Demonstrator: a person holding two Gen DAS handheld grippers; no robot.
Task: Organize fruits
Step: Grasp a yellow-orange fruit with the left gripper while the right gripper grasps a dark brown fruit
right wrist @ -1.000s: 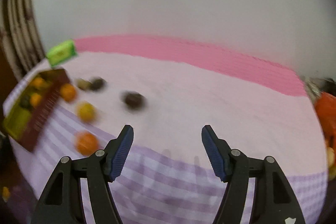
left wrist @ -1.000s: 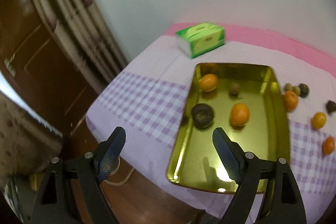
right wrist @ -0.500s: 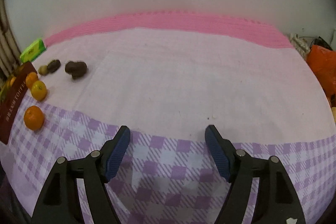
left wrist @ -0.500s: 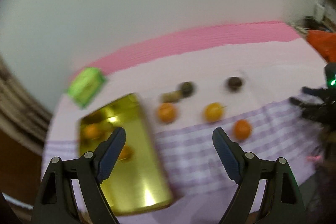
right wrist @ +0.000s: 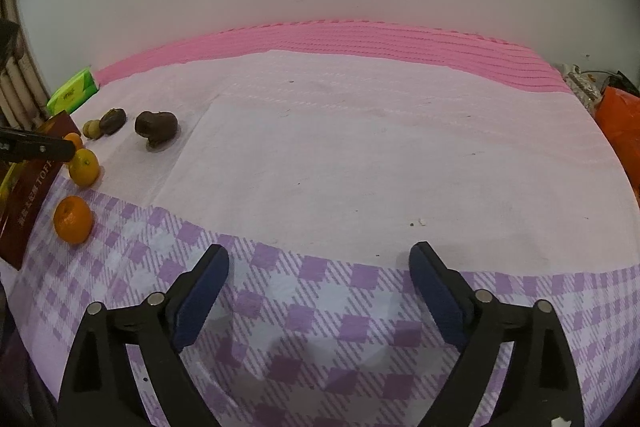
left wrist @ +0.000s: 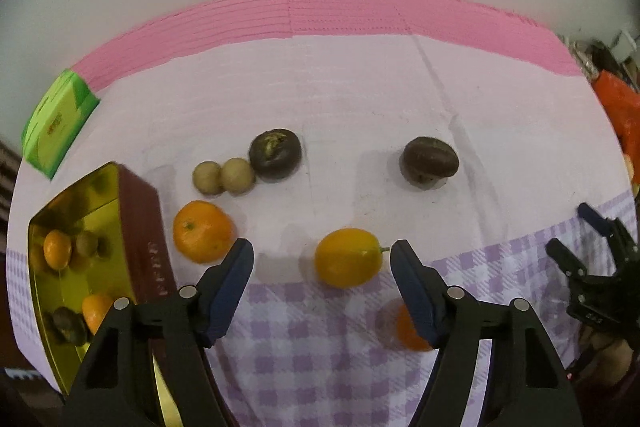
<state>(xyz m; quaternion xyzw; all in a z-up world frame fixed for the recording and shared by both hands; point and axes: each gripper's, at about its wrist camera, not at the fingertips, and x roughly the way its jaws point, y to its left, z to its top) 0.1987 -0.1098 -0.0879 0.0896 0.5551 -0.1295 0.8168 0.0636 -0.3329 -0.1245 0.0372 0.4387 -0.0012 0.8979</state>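
Note:
My left gripper (left wrist: 322, 261) is open and empty, with a yellow-orange citrus (left wrist: 347, 263) lying on the cloth between its fingers. An orange mandarin (left wrist: 203, 237) lies to its left, another (left wrist: 410, 325) sits partly behind the right finger. Two small tan fruits (left wrist: 223, 177) and two dark fruits (left wrist: 275, 155) (left wrist: 430, 160) lie farther back. A gold tin tray (left wrist: 76, 223) at the left holds several fruits. My right gripper (right wrist: 320, 291) is open and empty over bare checked cloth; it also shows at the right edge of the left wrist view (left wrist: 576, 243).
A green tissue box (left wrist: 56, 123) lies at the back left. An orange bag (right wrist: 620, 123) sits off the table's right edge. The table carries a pink and purple-checked cloth (right wrist: 360, 155) against a white wall.
My left gripper has swung right from the tray and moved in close over the loose fruits, now straddling the yellow-orange citrus. My right gripper has shifted slightly right and lower.

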